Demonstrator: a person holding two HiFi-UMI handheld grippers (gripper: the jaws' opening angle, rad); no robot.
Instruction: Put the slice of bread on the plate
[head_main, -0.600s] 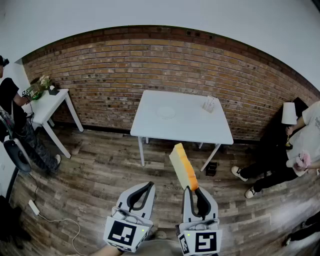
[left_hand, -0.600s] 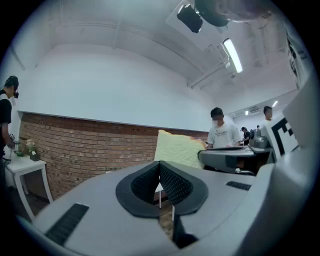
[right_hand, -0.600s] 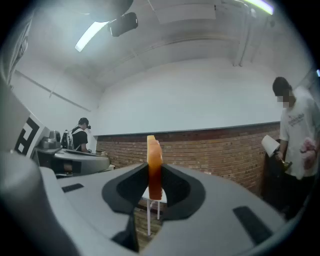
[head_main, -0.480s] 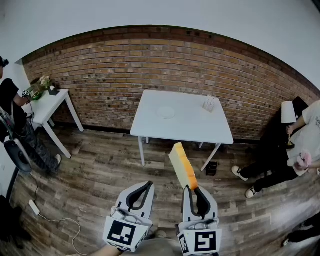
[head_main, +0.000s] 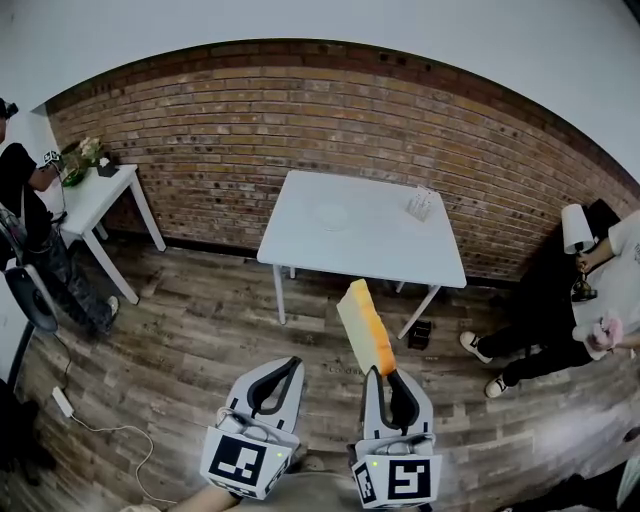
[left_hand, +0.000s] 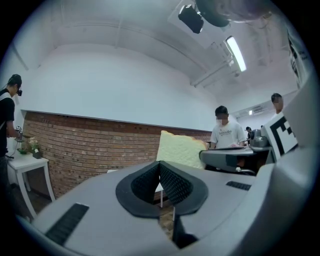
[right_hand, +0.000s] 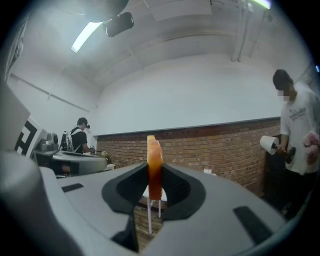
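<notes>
My right gripper (head_main: 385, 378) is shut on the slice of bread (head_main: 364, 327), which stands on edge, pale face with an orange-brown crust, and juts forward over the wooden floor. In the right gripper view the slice of bread (right_hand: 154, 167) is pinched edge-on between the two dark pads. My left gripper (head_main: 281, 377) is beside it, jaws together with nothing between them; its own view shows the pads (left_hand: 167, 182) meeting and the slice of bread (left_hand: 181, 149) off to the right. A white plate (head_main: 331, 214) lies on the white table (head_main: 360, 254) ahead, by the brick wall.
A small holder (head_main: 420, 204) stands on the table's far right. A white side table (head_main: 93, 205) with a plant is at the left, with a person (head_main: 30, 240) next to it. Another person (head_main: 590, 300) holding a paper roll is at the right. A cable (head_main: 90, 425) lies on the floor.
The view has shifted a little toward the table; both grippers and the held slice keep their pose relative to each other.
</notes>
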